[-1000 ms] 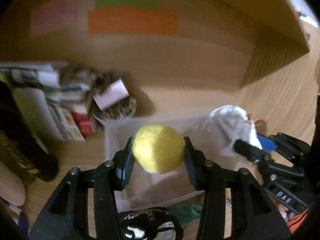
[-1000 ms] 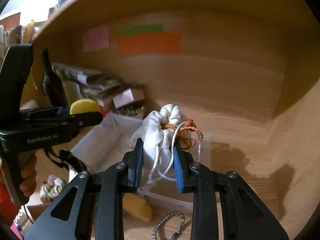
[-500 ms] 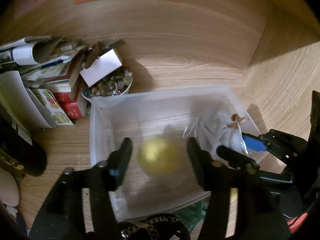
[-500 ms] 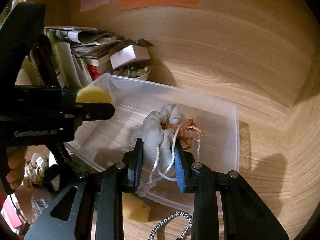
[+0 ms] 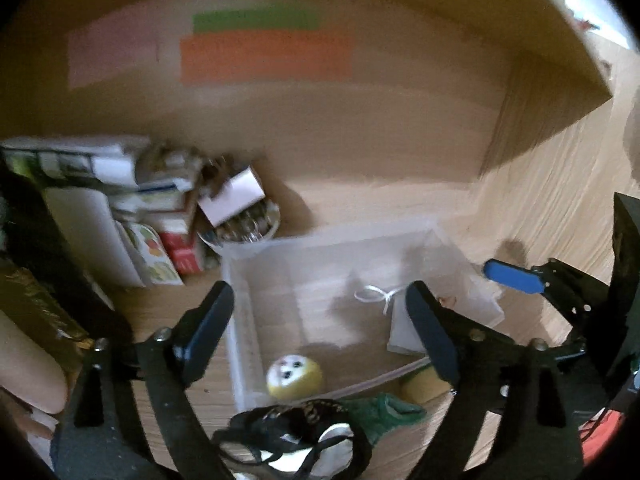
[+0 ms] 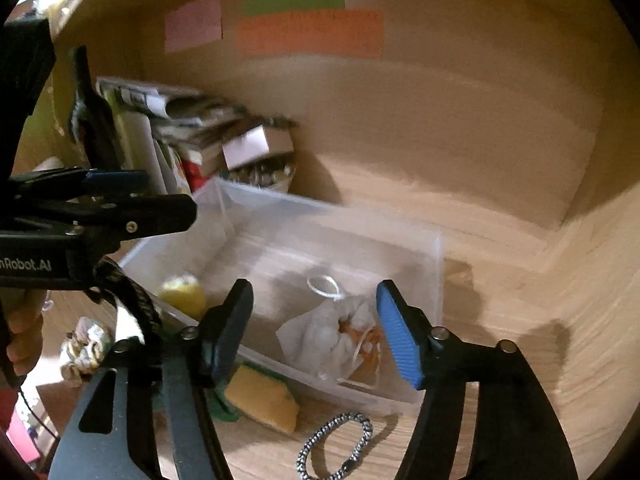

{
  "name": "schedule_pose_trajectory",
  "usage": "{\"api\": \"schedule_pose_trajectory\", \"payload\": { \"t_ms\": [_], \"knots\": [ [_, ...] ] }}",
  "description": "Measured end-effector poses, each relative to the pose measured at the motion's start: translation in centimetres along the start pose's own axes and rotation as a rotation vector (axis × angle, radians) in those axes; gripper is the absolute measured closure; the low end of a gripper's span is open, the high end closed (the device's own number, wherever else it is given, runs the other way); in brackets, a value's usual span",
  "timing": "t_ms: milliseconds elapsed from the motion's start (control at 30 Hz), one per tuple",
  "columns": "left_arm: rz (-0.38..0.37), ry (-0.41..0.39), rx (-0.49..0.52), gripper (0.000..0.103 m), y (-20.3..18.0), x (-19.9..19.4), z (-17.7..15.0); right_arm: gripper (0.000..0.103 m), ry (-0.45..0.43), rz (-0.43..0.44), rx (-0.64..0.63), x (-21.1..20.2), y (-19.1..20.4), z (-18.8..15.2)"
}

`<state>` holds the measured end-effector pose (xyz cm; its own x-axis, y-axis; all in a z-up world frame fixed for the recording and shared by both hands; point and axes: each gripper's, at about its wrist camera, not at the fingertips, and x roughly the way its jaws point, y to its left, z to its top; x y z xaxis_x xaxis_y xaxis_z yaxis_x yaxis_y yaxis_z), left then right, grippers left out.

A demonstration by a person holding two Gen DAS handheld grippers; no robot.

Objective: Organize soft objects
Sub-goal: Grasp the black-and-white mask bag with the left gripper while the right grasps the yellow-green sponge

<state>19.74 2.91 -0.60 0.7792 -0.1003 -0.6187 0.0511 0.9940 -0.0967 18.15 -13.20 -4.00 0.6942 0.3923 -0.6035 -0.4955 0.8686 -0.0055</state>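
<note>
both soft things now in the bin

now we hold both tools spread wide with nothing between the fingers. our left gripper (image 5: 320, 328) hangs over the near left part of the clear plastic bin (image 5: 240, 344); half a second ago the yellow ball (image 5: 295, 374) was dropping between its opening fingers, and it now lies at the bin's near wall, a small face on it. our right gripper (image 6: 316, 328), which a second ago pinched the white drawstring pouch (image 6: 332, 340), has let go; the pouch lies in the bin's right half, orange cord at its neck.

nearest us, outside the bin, lie a yellow sponge (image 6: 262, 398), a green cloth (image 5: 380, 412) and a beaded bracelet (image 6: 336, 440) on the wooden desk (image 6: 520, 360). on the left tool's body we read "nrobot.ai" (image 6: 26, 265), cut off at the edge.

beyond the bin stand a bowl of small stones (image 5: 244, 226) and a stack of books and papers (image 5: 120, 200). farthest, pink, green and orange notes (image 6: 310, 34) stick on the back panel, their writing too blurred to read.
</note>
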Motion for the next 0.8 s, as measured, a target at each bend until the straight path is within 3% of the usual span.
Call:
{"api": "schedule_pose_trajectory", "payload": {
  "t_ms": [100, 233, 400, 633, 800],
  "knots": [
    [0.026, -0.056, 0.011, 0.003, 0.2, -1.9, -0.3, 0.029, -0.055, -0.01, -0.001, -2.0, 0.3, 0.0],
    [0.052, -0.076, 0.028, 0.002, 0.5, -2.9, -1.7, 0.028, -0.108, -0.015, -0.013, -4.3, 1.2, -0.9],
    [0.049, -0.009, 0.013, 0.002, 1.0, -2.2, -4.2, 0.028, -0.12, -0.006, 0.003, -5.1, 1.8, -2.5],
    [0.009, 0.116, -0.043, 0.002, 1.0, 0.7, -7.4, 0.028, -0.059, 0.021, 0.071, -3.6, 2.5, -4.8],
    [0.073, 0.142, -0.016, 0.002, 0.2, 2.6, -8.3, 0.028, -0.002, 0.033, 0.085, -1.8, 2.8, -6.1]
  ]
}}
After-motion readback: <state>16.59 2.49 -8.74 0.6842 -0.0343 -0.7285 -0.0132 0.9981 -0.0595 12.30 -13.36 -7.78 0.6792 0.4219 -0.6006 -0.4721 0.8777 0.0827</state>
